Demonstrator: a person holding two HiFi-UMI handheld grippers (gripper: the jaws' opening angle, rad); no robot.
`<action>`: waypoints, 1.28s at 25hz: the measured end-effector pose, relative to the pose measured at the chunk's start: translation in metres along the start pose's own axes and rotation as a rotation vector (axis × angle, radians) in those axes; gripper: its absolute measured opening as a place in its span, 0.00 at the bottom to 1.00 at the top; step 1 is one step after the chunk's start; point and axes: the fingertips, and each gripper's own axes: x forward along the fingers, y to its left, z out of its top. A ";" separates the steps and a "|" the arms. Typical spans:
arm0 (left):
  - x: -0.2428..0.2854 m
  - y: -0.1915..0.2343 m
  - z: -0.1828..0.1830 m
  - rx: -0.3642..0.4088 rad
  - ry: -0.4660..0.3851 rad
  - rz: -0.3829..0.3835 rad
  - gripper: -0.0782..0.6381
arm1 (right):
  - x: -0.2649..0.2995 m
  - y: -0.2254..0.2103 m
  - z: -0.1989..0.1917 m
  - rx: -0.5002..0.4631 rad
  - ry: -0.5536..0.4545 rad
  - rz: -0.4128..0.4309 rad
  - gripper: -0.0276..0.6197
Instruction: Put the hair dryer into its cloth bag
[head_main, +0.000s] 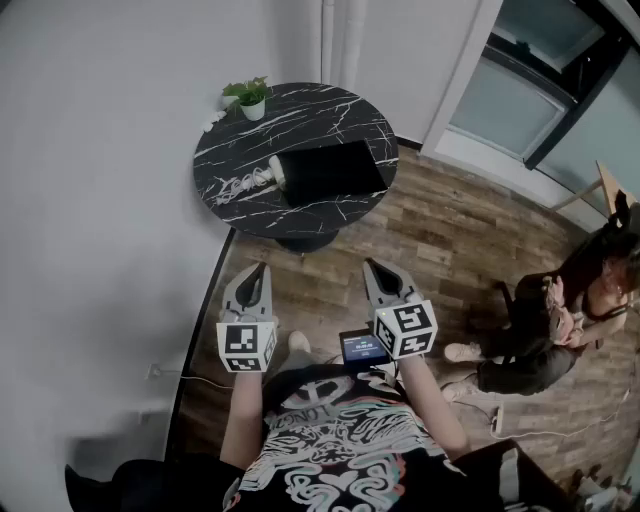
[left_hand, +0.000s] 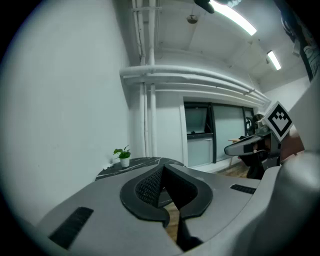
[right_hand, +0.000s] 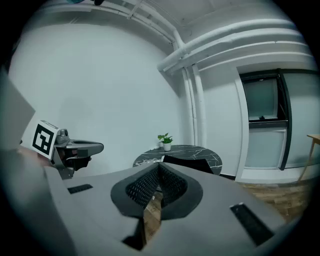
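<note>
- The left gripper (head_main: 261, 268) and right gripper (head_main: 371, 264) both have their jaws together and empty. They are side by side over the wood floor (head_main: 440, 250), well short of the round marble table (head_main: 340, 115).
- On the table a black cloth bag (head_main: 328, 172) lies flat. The white hair dryer (head_main: 276, 170) touches its left edge, with the cord (head_main: 237, 187) bundled beside it.
- A potted plant (head_main: 251, 98) stands at the table's far rim.
- A seated person (head_main: 560, 320) is well to the right of the table.
</note>
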 end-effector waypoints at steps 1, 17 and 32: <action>0.001 0.000 0.001 0.004 0.000 0.000 0.13 | 0.000 -0.001 0.001 -0.002 -0.003 0.000 0.07; 0.008 -0.005 0.011 0.050 -0.027 0.039 0.13 | 0.002 -0.015 0.008 -0.001 -0.049 0.004 0.07; 0.098 0.054 -0.003 -0.041 -0.029 0.028 0.13 | 0.101 -0.055 0.003 0.023 0.019 -0.020 0.07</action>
